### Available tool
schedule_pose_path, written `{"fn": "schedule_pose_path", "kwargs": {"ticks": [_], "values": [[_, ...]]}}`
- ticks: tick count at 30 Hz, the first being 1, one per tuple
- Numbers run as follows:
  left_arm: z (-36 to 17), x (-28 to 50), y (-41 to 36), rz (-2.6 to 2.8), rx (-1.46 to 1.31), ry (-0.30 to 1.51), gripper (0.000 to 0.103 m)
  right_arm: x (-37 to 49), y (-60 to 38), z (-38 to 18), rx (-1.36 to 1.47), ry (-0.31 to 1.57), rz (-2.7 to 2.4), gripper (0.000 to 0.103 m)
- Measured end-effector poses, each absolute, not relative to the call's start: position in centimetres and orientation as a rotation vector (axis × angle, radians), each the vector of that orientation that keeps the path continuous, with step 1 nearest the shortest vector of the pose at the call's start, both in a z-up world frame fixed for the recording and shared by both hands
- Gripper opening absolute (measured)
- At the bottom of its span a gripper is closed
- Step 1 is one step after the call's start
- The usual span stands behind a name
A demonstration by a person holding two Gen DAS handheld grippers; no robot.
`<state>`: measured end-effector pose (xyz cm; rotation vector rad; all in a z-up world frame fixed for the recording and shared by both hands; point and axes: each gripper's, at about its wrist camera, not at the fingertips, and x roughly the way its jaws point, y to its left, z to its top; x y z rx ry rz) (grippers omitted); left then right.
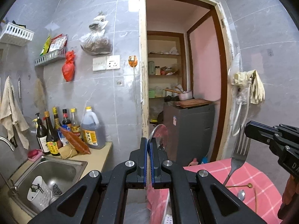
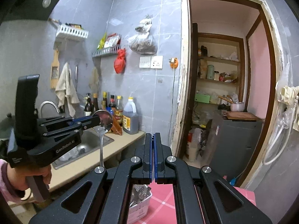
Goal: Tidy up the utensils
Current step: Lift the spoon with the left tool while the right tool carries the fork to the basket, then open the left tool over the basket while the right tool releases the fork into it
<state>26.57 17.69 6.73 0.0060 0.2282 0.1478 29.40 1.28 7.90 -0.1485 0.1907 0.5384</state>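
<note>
Tongs, 2 in all, one per hand.

Item 1, left tongs [image 1: 149, 140]: I read the jaws as closed, pinching 1 spoon [image 1: 161, 133] near its bowl. From the right camera the spoon hangs handle-down over the counter edge by the sink [image 1: 56, 169].

Item 2, right tongs [image 2: 153, 135]: jaws closed. My left camera shows them clamped on 1 fork [image 1: 240, 150], tines up, handle slanting down above the pink cloth [image 1: 261, 177]. The fork does not show in the right tongs' own view.

Item 3, loose on the pink cloth: 1 small spoon [image 1: 241, 194] and 1 thin gold stick [image 1: 241, 186], just beside each other.

Item 4, 1 white basket [image 2: 143, 202] on the cloth below the right tongs, metal pieces inside; I cannot count them.

Item 5, 1 white holder [image 1: 37, 192] standing in the sink.

Item 6, 6 bottles [image 1: 50, 140] on the counter, the big jug [image 1: 92, 128] among them.

Item 7, wall: 2 racks [image 1: 50, 57], 2 hung bags [image 1: 68, 67], 2 cloths [image 1: 11, 110].

Item 8, 1 hand [image 2: 22, 179] with a pink sleeve on the left tongs' grip.
</note>
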Motion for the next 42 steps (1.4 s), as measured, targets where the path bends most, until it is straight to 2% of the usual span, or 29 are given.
{"fn": "schedule_pose_path", "kwargs": {"ticks": [11,25,42], "values": [[2.7,27.9,17.4,0.179,0.055,0.265,0.003,31.5,2.9,4.0,-0.156,0.259,0.493,0.002],[0.2,28.0,16.7,0.122,0.051,0.356,0.004,32.0,2.7,1.9,-0.111,0.333,0.534,0.002],[-1.7,26.9,18.1,-0.028,-0.184,0.436,0.010,31.1,1.2,1.3,-0.064,0.361,0.539,0.003]]}}
